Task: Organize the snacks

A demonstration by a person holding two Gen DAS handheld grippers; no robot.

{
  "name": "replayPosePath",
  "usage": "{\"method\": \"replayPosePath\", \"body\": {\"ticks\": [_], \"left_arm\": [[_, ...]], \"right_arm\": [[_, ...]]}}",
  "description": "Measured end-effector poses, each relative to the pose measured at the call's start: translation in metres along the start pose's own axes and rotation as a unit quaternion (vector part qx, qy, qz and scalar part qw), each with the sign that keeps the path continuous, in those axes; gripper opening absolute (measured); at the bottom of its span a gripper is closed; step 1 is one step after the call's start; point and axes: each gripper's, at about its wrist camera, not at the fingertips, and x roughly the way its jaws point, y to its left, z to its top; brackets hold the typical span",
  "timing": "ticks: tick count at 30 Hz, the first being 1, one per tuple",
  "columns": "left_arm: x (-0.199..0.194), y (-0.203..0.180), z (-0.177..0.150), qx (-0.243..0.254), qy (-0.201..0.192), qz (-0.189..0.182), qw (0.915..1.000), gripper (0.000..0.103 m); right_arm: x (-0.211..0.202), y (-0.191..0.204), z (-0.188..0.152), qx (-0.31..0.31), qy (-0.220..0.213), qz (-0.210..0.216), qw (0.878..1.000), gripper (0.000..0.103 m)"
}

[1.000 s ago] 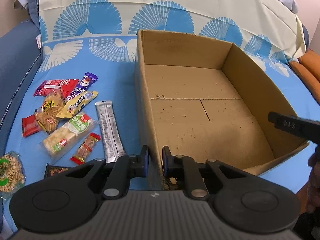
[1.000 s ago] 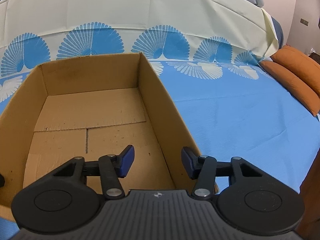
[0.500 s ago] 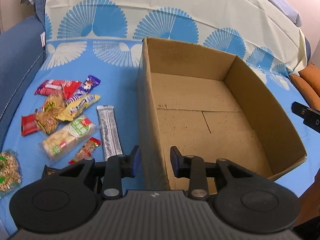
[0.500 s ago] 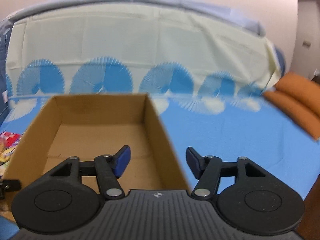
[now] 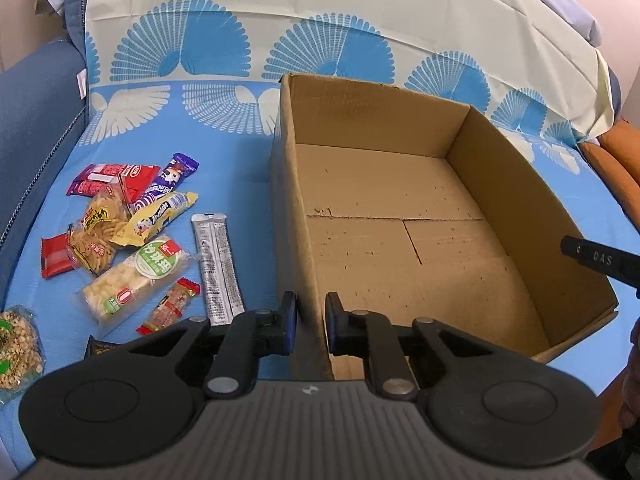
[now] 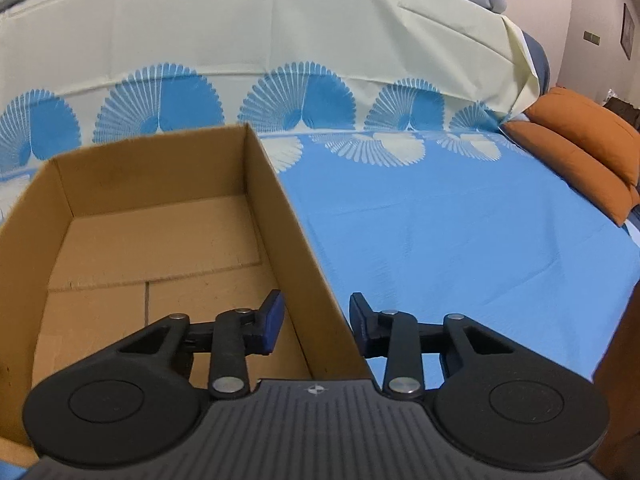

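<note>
Both grippers are gripping the empty brown cardboard box [image 5: 400, 216]: left gripper [image 5: 311, 322] clenched on its left wall, right gripper [image 6: 316, 322] closing astride the right wall; next, probably repositioning it before loading snack packets [image 5: 132, 248].

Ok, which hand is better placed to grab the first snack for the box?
Left, probably. The snacks lie left of the box, beside the left gripper, which must first release the box wall. The right gripper, jaws closing astride the far wall, has no snacks in view.

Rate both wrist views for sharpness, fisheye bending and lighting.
Left wrist: sharp, evenly lit; snack wrappers readable, cardboard box edges bow outward, corners vignetted. Right wrist: slightly softer; sheet horizon curves, orange cushions stretched at the rim, no harsh glare.
</note>
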Motion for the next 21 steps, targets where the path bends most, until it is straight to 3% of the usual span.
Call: {"method": "replayPosePath", "body": {"ticks": [11, 14, 16, 18, 21], "left_arm": [[-0.004, 0.004, 0.000, -0.003, -0.005, -0.003, 1.0000, 0.016], [-0.013, 0.005, 0.001, 0.002, -0.024, -0.008, 0.9997, 0.017], [-0.027, 0.003, 0.000, 0.025, -0.052, -0.006, 0.9983, 0.020], [-0.041, 0.004, -0.002, 0.040, -0.073, -0.008, 0.9965, 0.025], [-0.062, 0.011, 0.001, 0.045, -0.089, -0.026, 0.9947, 0.042]], "right_arm": [[0.005, -0.006, 0.000, 0.003, -0.032, 0.025, 0.999, 0.040], [0.003, -0.009, 0.001, 0.012, -0.039, 0.030, 0.999, 0.041], [-0.005, -0.008, 0.004, 0.014, -0.057, 0.021, 0.998, 0.054], [-0.019, -0.005, 0.006, 0.014, -0.085, 0.011, 0.996, 0.077], [-0.045, 0.004, 0.006, 0.001, -0.129, 0.026, 0.991, 0.080]]}}
